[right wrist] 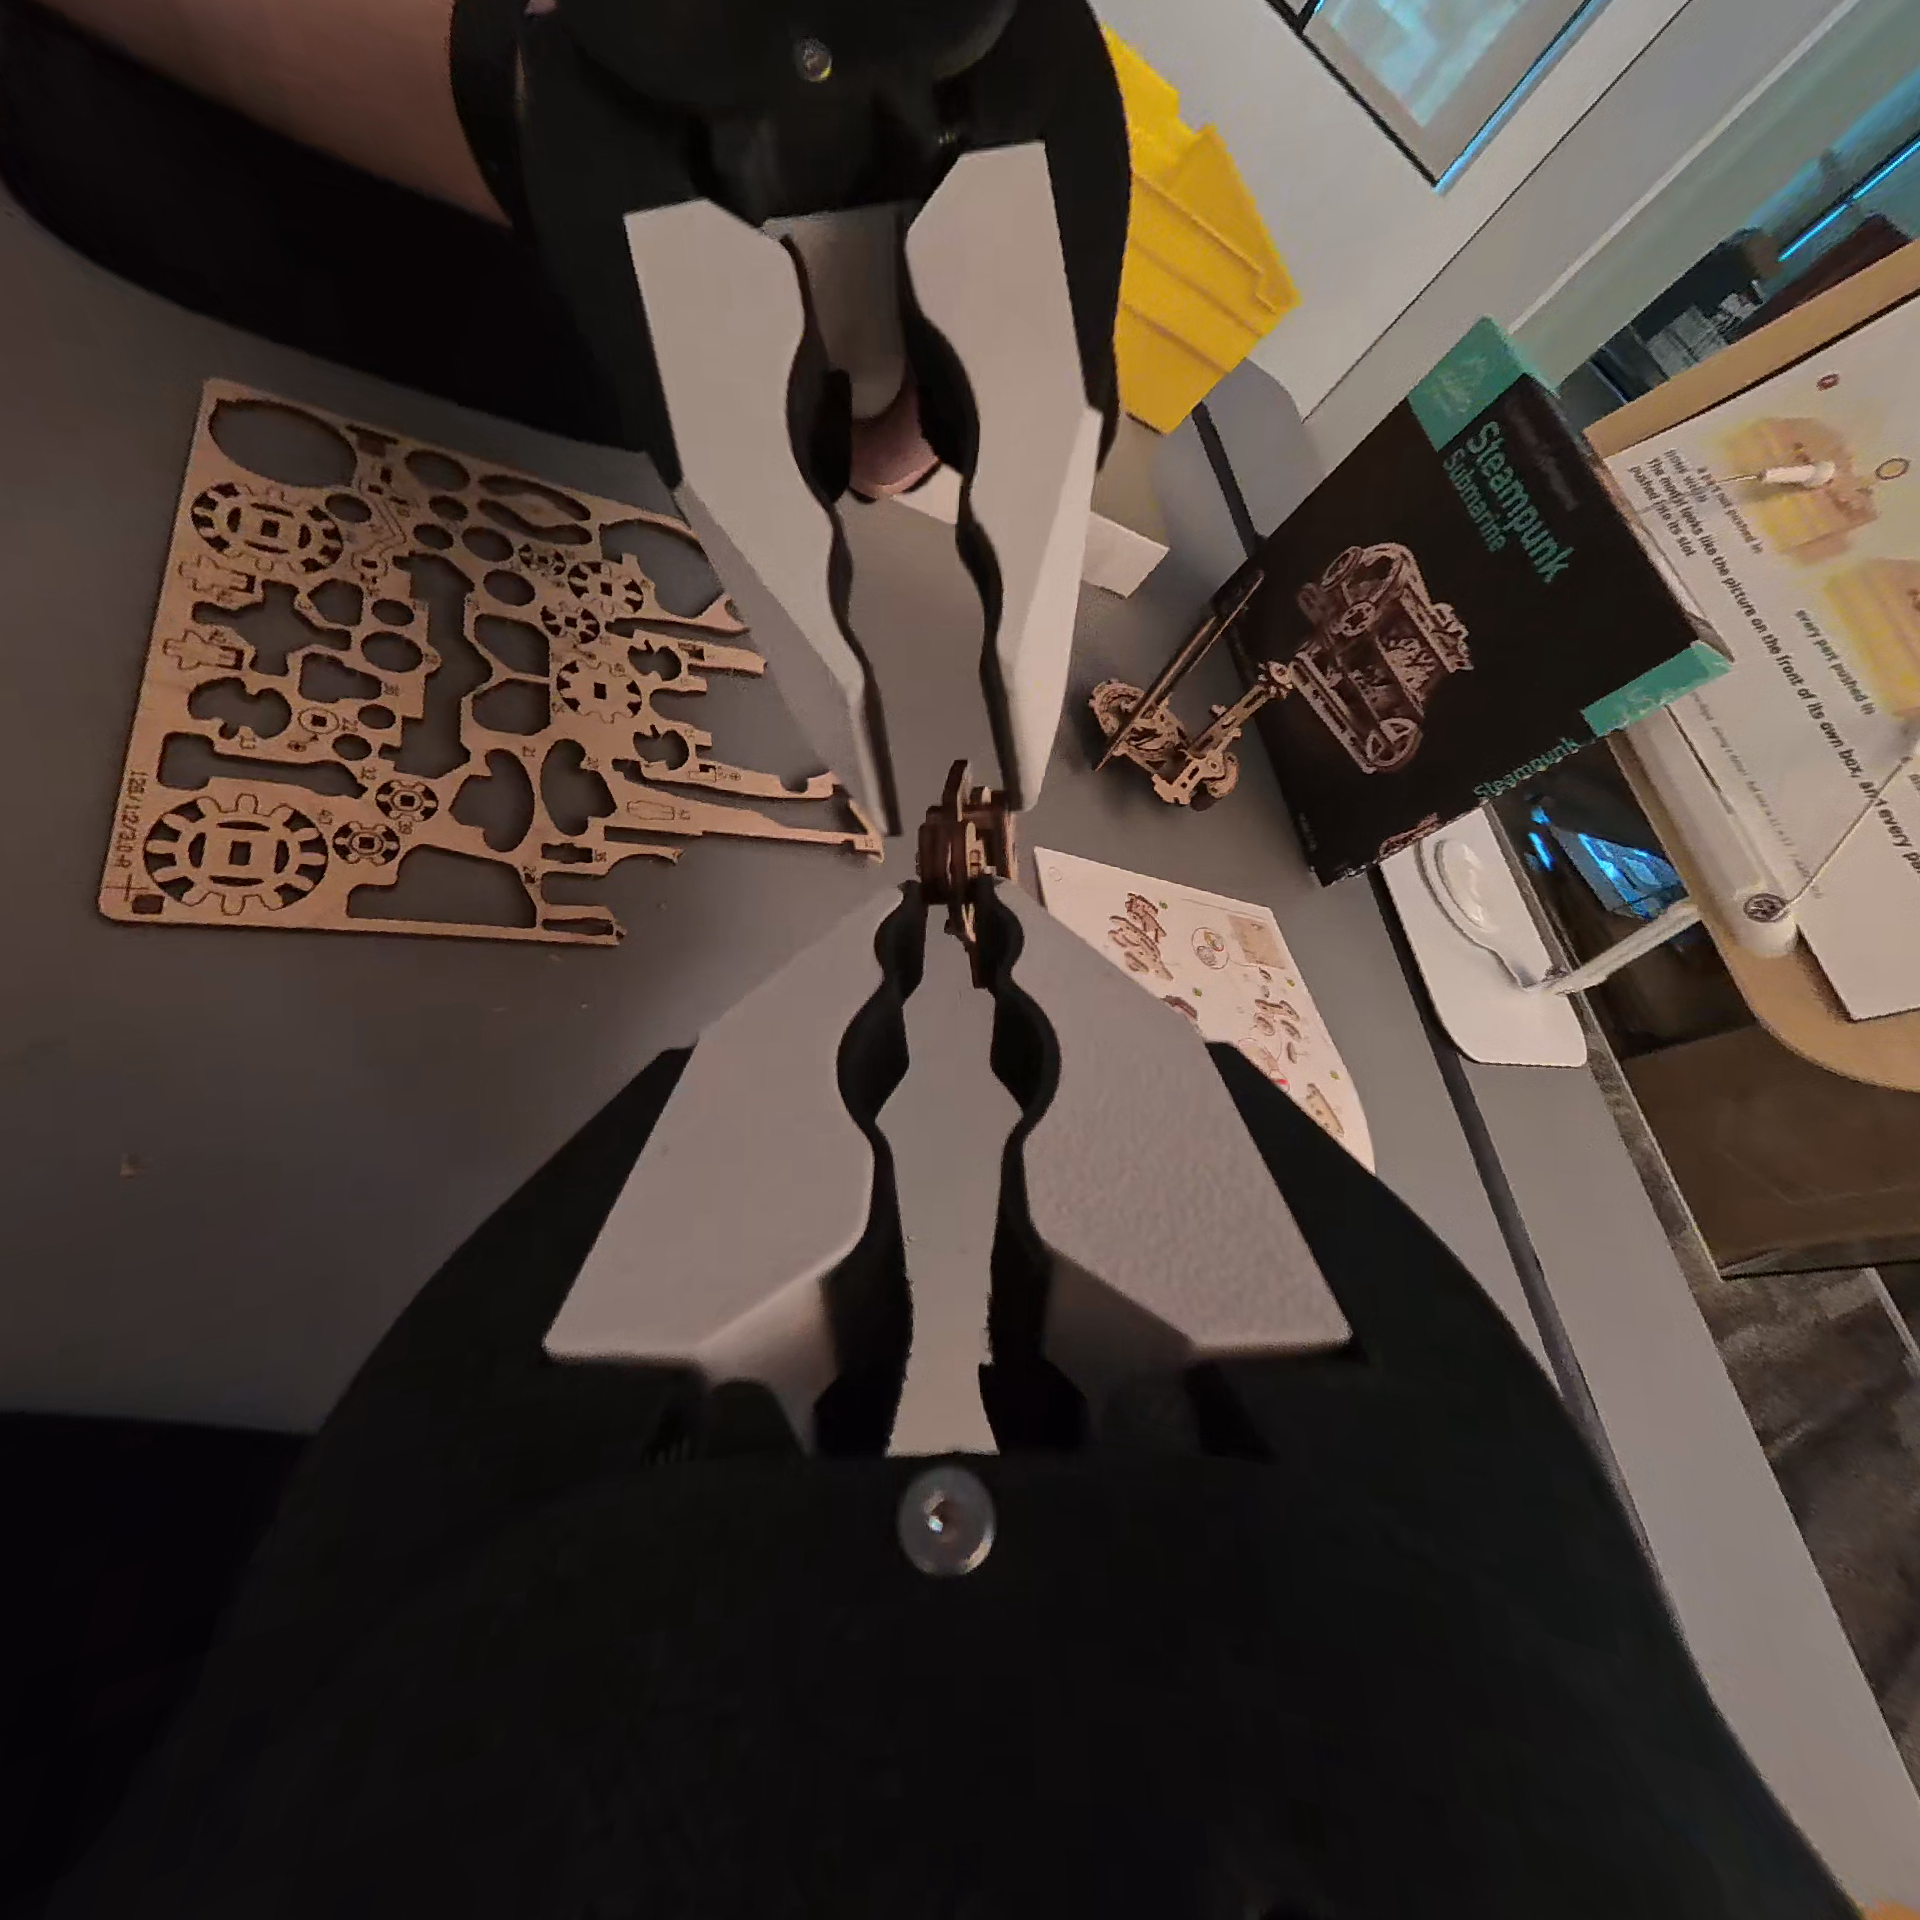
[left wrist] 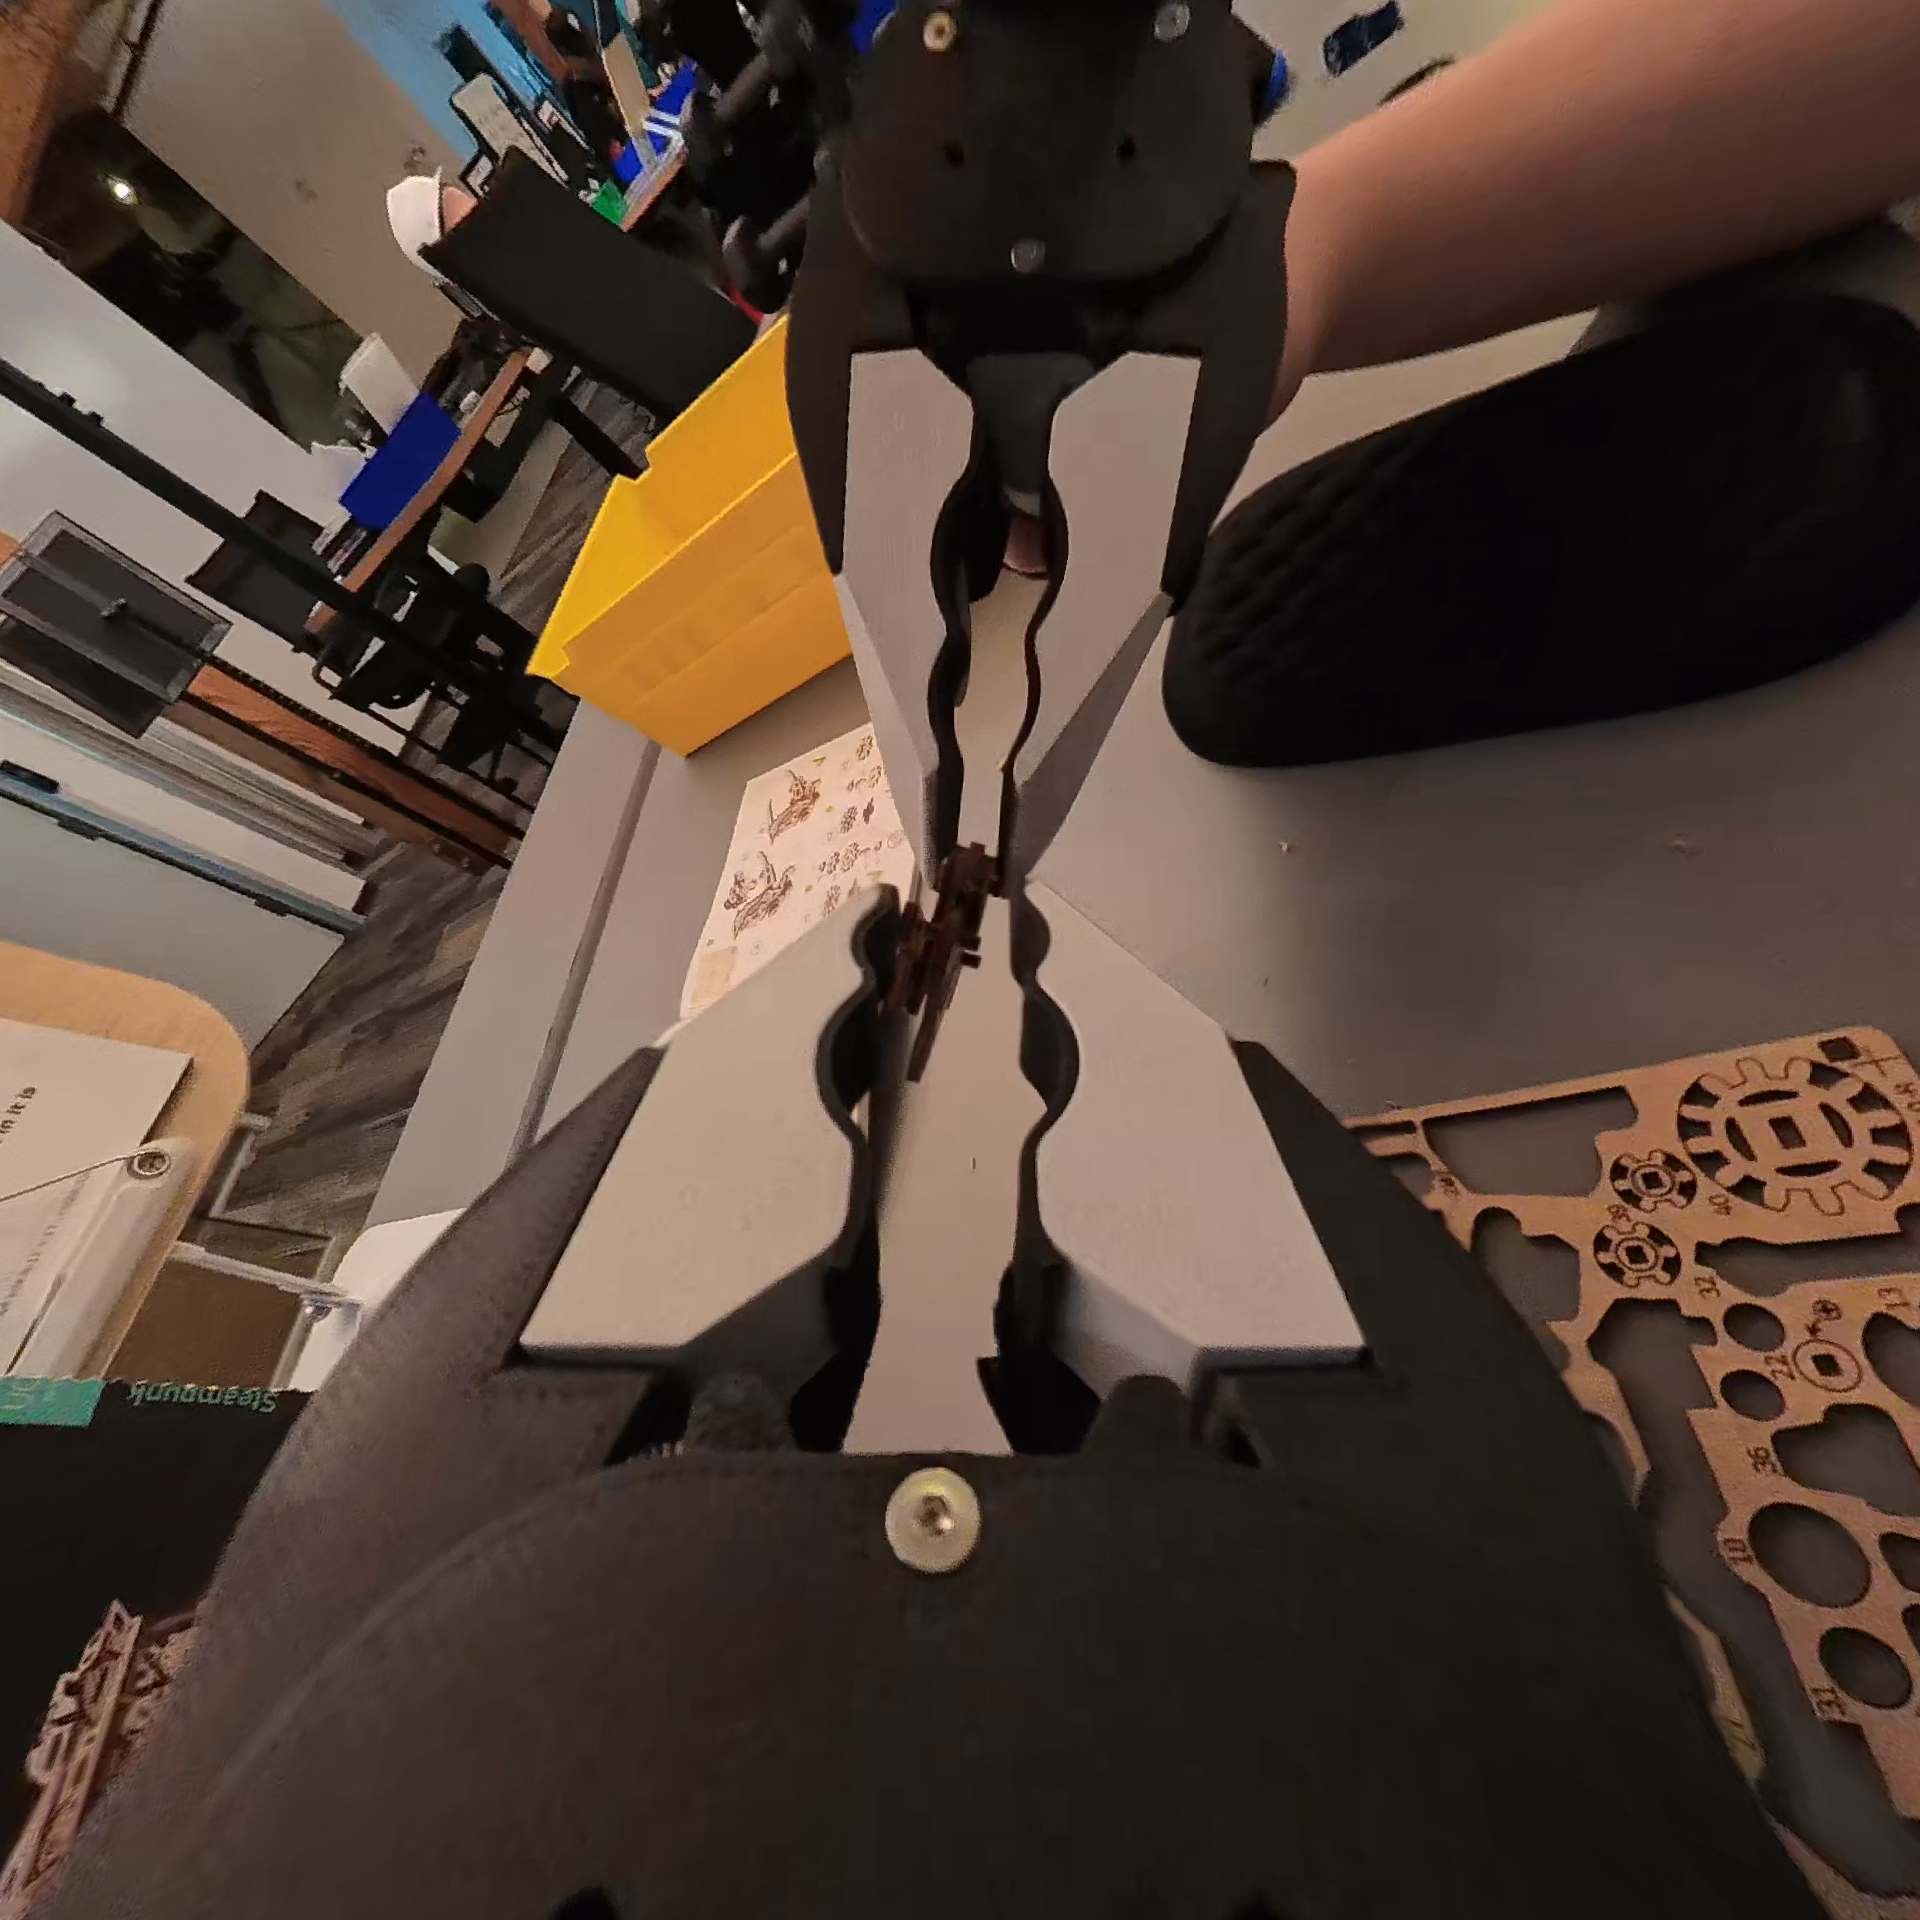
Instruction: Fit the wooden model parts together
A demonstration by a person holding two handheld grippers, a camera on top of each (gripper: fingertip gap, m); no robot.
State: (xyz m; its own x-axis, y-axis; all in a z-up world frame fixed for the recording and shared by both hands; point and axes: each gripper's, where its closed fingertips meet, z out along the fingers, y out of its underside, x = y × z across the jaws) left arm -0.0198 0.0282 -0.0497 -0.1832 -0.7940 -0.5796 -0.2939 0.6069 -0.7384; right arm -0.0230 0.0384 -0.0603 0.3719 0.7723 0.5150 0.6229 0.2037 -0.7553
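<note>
Tongs meet tip to tip above the tabletop (right wrist: 416,1091): the left tongs (left wrist: 940,961) and the right tongs (right wrist: 951,914) both pinch the small wooden assembly (right wrist: 961,842) between them, its long axis roughly along their shared line, so the press looks to run straight along that line. Left of the assembly in the right wrist view lies the punched parts sheet (right wrist: 395,675); right of it sit the instruction sheet (right wrist: 1195,977), a half-built model (right wrist: 1164,738) and the box (right wrist: 1475,634), none obstructing.

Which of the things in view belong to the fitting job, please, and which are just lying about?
In the job:
- left tongs
- right tongs
- small wooden assembly gripped between both
- cut-out wooden sheet, source of parts
- instruction sheet
- part-built wooden model

Lying about:
- yellow bins
- model box
- white card with pictures
</note>
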